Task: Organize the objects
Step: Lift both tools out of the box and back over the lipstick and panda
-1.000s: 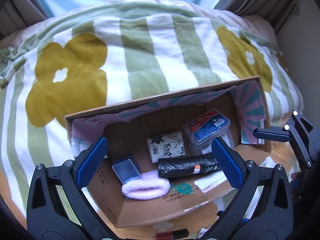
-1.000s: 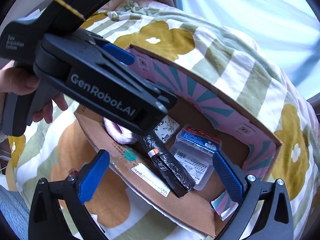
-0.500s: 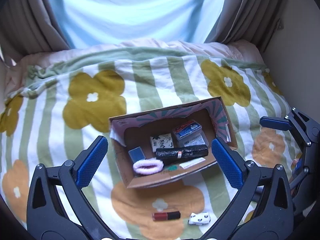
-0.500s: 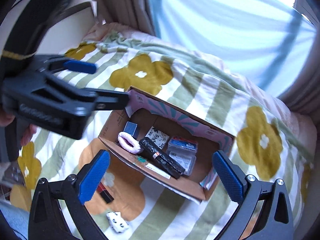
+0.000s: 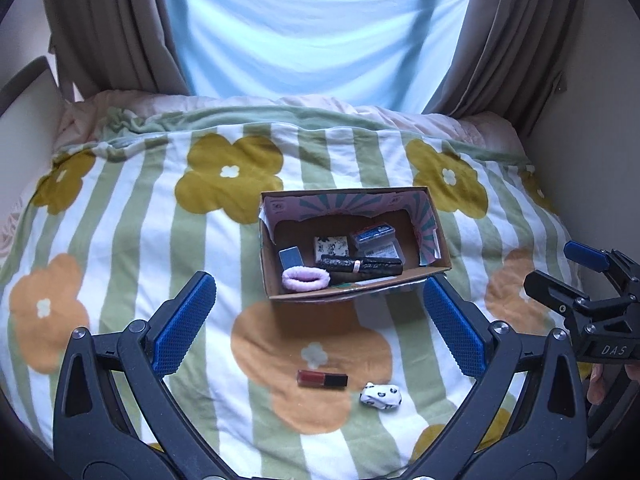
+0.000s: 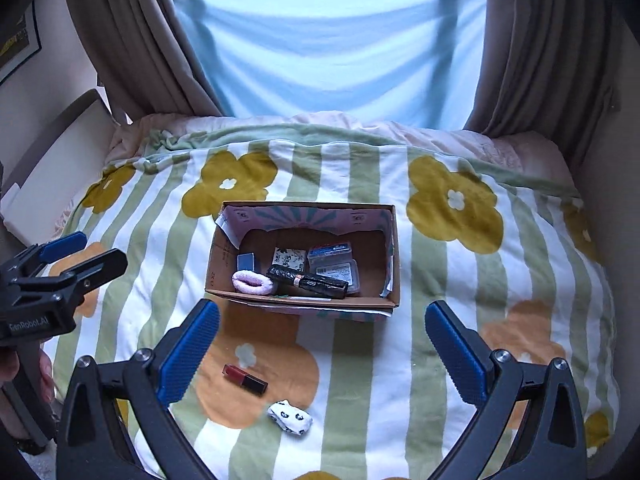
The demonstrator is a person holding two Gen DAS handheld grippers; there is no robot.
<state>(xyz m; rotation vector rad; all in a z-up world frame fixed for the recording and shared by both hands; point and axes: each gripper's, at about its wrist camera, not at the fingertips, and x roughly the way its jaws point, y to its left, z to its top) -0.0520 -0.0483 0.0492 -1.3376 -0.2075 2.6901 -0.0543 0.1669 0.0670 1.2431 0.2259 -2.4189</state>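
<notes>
An open cardboard box (image 5: 280,280) (image 6: 218,264) lies on the flowered bedspread. Inside it are a pink fluffy hair tie (image 5: 305,279) (image 6: 253,282), a black roll (image 5: 362,266) (image 6: 307,281), a small blue block (image 5: 291,258), a patterned white packet (image 5: 331,247) and a clear plastic case (image 5: 375,237) (image 6: 333,262). Outside, nearer to me, a red and black lipstick (image 5: 322,379) (image 6: 245,379) and a white spotted bundle (image 5: 380,397) (image 6: 290,417) rest on the spread. My left gripper (image 5: 320,322) and right gripper (image 6: 323,346) are both open, empty and held well back from the box.
The striped bedspread (image 5: 132,240) covers the whole bed. Brown curtains (image 5: 108,28) and a pale blue sheer fill the window behind. A wall stands at the right, a bed frame edge (image 6: 56,152) at the left. A hand (image 6: 16,364) holds the left tool.
Both grippers have pulled up and back from just above the box, so the whole bed now shows. The lipstick and the spotted bundle have come into view. Jaws stay open.
</notes>
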